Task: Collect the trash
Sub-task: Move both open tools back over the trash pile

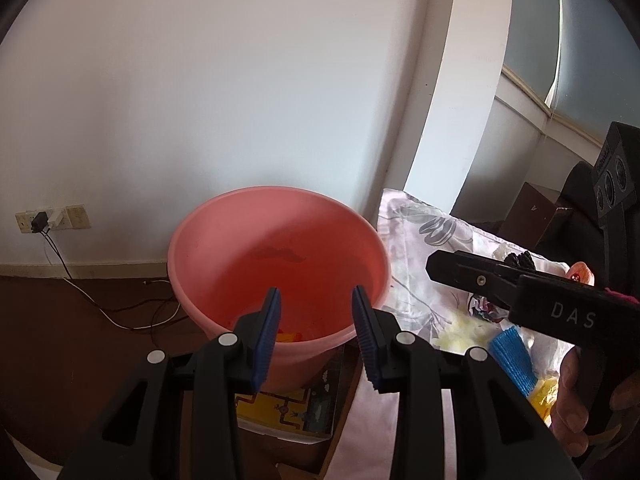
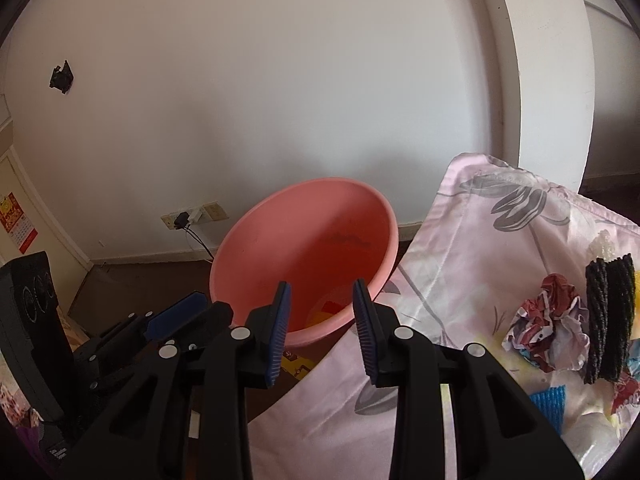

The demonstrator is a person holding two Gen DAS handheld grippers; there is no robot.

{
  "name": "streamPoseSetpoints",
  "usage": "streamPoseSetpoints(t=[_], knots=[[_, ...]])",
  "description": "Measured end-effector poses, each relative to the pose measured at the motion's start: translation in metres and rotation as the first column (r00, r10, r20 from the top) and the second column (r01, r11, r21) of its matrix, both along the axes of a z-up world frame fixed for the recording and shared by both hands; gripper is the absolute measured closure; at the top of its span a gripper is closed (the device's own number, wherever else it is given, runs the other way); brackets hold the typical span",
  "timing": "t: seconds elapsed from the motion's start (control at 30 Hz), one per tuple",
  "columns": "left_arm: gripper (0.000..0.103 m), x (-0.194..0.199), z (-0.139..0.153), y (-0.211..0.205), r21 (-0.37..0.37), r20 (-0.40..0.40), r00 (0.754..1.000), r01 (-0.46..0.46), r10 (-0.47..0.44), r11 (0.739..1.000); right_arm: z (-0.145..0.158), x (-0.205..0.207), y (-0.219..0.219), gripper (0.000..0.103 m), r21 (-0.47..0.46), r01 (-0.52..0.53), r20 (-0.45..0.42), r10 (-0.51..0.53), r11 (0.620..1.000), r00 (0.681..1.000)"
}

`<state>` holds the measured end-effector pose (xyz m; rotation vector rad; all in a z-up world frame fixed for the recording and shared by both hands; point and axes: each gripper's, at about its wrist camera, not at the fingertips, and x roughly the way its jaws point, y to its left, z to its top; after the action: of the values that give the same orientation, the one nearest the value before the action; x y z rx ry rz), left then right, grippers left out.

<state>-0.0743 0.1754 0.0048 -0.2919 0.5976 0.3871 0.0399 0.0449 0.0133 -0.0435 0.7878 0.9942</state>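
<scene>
One pink bucket [image 2: 308,252] and two grippers here. The left gripper [image 1: 316,336] and right gripper [image 2: 320,332] both hang over the bucket's near rim, jaws spread with nothing between them. The bucket sits on the floor right up against the edge of a floral cloth [image 2: 472,248], with plenty of open room above it. The trash on the cloth, counted: one crumpled paper ball [image 2: 548,332] in red and white, one black scrubby pad [image 2: 610,320] touching it, and one blue ribbed scrap [image 2: 550,404] nearer the camera. A few orange and yellow bits [image 2: 326,312] lie in the bucket's bottom
</scene>
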Motion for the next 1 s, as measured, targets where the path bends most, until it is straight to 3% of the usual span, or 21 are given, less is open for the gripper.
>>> streamPoseSetpoints(t=[0.57, 1.0], knots=[[0.067, 0.017, 0.010, -0.061, 0.012, 0.017, 0.986, 0.166, -0.166, 0.986, 0.015, -0.010, -0.114, 0.070, -0.028, 0.200, 0.106, -0.196, 0.979, 0.975], [0.063, 0.034, 0.001, -0.106, 0.014, -0.023, 0.953, 0.303, -0.303, 0.953, -0.010, 0.002, -0.216, 0.070, -0.027, 0.406, 0.041, -0.405, 0.913, 0.913]])
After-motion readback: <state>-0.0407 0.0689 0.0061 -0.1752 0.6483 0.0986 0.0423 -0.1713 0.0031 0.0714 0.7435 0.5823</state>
